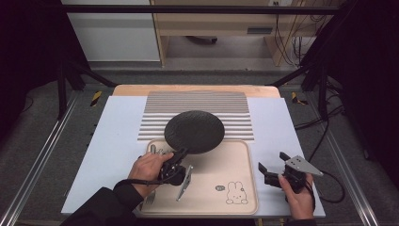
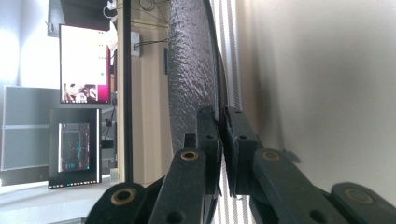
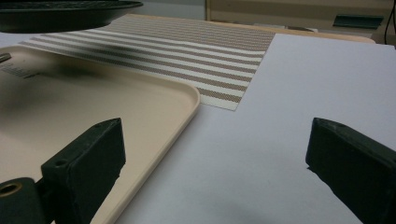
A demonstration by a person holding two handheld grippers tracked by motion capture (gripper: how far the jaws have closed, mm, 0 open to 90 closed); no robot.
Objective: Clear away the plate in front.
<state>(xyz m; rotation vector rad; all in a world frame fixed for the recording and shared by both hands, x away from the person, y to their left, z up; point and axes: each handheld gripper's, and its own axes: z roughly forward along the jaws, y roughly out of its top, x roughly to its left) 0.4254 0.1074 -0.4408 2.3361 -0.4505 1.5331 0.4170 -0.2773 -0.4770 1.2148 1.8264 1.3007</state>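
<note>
A round black plate (image 1: 194, 132) hangs over the far edge of the beige tray (image 1: 216, 165) and the striped placemat (image 1: 197, 103). My left gripper (image 1: 180, 153) is shut on the plate's near rim. In the left gripper view the jaws pinch the thin rim of the plate (image 2: 191, 70) at the left gripper (image 2: 220, 121), turned on its side. My right gripper (image 1: 272, 162) stands open to the right of the tray, with nothing between its fingers. In the right gripper view the right gripper (image 3: 215, 154) spans the tray's corner (image 3: 177, 93), and the plate (image 3: 65, 11) floats at the top left.
The tray lies on a white sheet (image 1: 113, 141) over a wooden table and carries a rabbit drawing (image 1: 236, 193). A fork (image 1: 149, 197) lies at the tray's near left under the person's left forearm. Bare white sheet (image 3: 303, 93) lies right of the tray.
</note>
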